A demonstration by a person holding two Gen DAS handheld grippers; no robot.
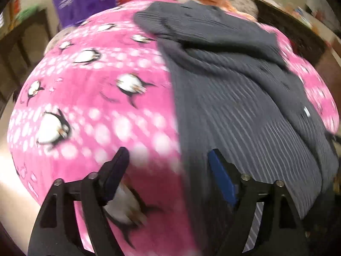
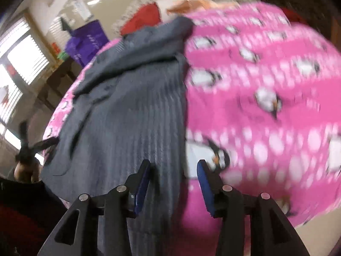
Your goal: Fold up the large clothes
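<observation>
Grey ribbed garment [image 1: 240, 98] lies spread lengthwise over a pink penguin-print blanket [image 1: 89, 98], which covers the whole work surface; in the right wrist view the same garment [image 2: 127, 111] runs up the left half of the blanket [image 2: 266, 89]. Both views are smeared by motion, so the ribbing and the penguin figures are soft and the garment's exact shape, sleeves or collar cannot be made out. Its far end is bunched into folds, and its near edge is cut off behind the gripper bodies in both views. Beyond the blanket a purple bag [image 1: 83, 0] and a red item [image 2: 142, 19] are visible but blurred.

The left gripper [image 1: 168, 166] hangs above the garment's long edge, its 2 fingers spread wide with nothing between them: 1 finger over pink blanket, the other over grey fabric. The right gripper [image 2: 173, 170] is likewise spread and empty, straddling the garment's opposite long edge, 1 finger above the ribbing and 1 above the blanket. Whether either set of fingertips touches the cloth cannot be told. At the left edge of the right wrist view a small dark shape, probably the other gripper, is too blurred to read
</observation>
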